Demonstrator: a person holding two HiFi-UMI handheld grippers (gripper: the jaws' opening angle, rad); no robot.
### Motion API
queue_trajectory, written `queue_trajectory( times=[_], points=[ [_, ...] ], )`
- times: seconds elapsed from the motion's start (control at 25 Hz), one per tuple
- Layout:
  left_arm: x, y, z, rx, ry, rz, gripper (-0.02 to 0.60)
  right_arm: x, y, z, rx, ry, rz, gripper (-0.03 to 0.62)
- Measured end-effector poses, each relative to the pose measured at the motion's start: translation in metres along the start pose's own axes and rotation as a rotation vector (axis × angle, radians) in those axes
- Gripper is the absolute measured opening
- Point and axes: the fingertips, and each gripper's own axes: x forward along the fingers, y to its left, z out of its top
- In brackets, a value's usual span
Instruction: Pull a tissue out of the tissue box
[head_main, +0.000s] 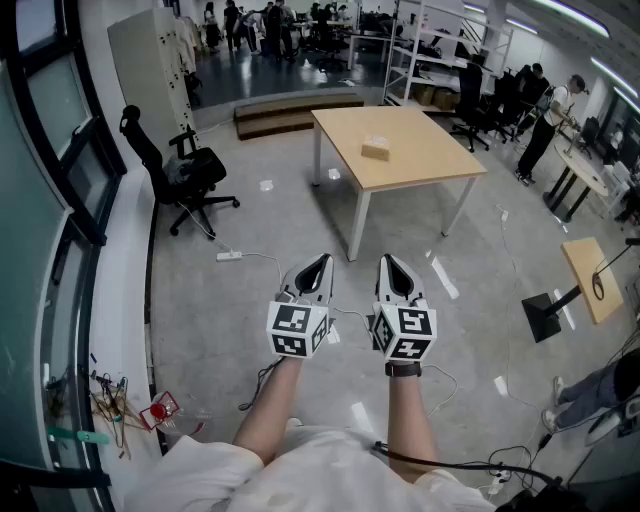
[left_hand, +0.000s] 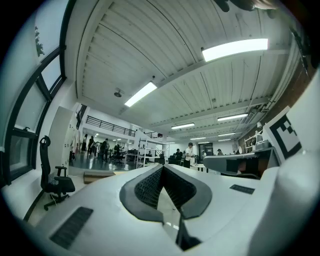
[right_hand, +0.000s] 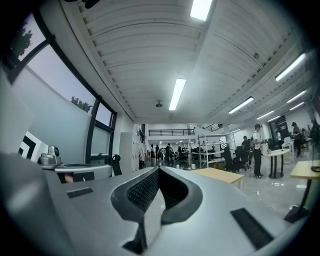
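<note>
White left gripper (head_main: 318, 263) and right gripper (head_main: 391, 263), claws pressed together and empty, are far from the small tan tissue box (head_main: 376, 148) on a pale wooden table (head_main: 432, 152). Arriving closed might shove the box.

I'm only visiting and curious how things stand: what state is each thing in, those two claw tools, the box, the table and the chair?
Left gripper: shut, nothing between its jaws.
Right gripper: shut, nothing between its jaws.
Tissue box: on the table, untouched, far ahead of both grippers.
Table: upright, bears only the box.
Chair: unoccupied, near the window.
</note>
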Motion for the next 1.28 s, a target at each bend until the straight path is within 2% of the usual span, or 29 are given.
queue_trajectory(
  times=[0.36, 0.72, 0.96, 1.16, 1.28],
  points=[
    [-0.006, -0.042, -0.010, 0.008, 0.020, -0.006, -0.002, -0.034, -0.013, -0.007, 0.012, 0.012, 0.028, -0.008],
    [-0.009, -0.088, -0.024, 0.011, 0.032, -0.012, -0.002, -0.073, -0.041, -0.017, 0.067, -0.001, 0.041, -0.006],
    [0.003, -0.066, -0.037, -0.004, 0.061, 0.031, -0.002, -0.051, -0.032, -0.031, 0.090, 0.019, 0.073, -0.006],
    [0.038, -0.040, -0.045, 0.019, 0.074, -0.012, -0.002, -0.006, -0.033, -0.036, 0.085, 0.026, 0.055, -0.006],
    [0.068, -0.007, -0.054, 0.012, 0.100, -0.023, -0.002, 0.041, -0.035, -0.039, 0.068, 0.044, 0.039, -0.006]
  ],
)
